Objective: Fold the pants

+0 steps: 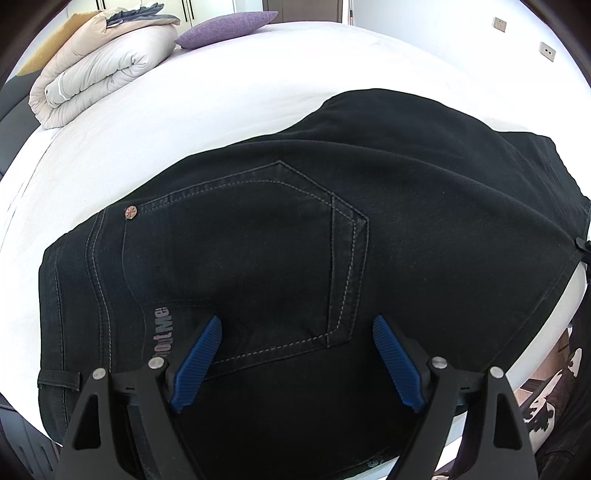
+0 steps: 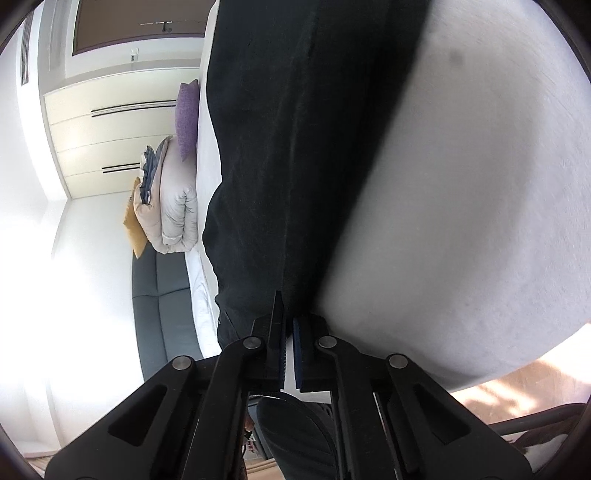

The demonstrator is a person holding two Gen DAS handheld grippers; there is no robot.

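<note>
Left gripper [image 1: 295, 332] hovers wide open over the pants [image 1: 406, 206]; right gripper [image 2: 287, 325] pinches their edge. A thin pinch could slip, spoiling the fold.

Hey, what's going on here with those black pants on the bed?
A person is folding black pants on a white bed with a handheld gripper in each hand. The left gripper hangs open over the back pocket, its pads clear of the cloth. The right gripper is shut at the edge of the pants and seems to pinch the fabric there. A rolled duvet and purple pillow lie beyond.
</note>
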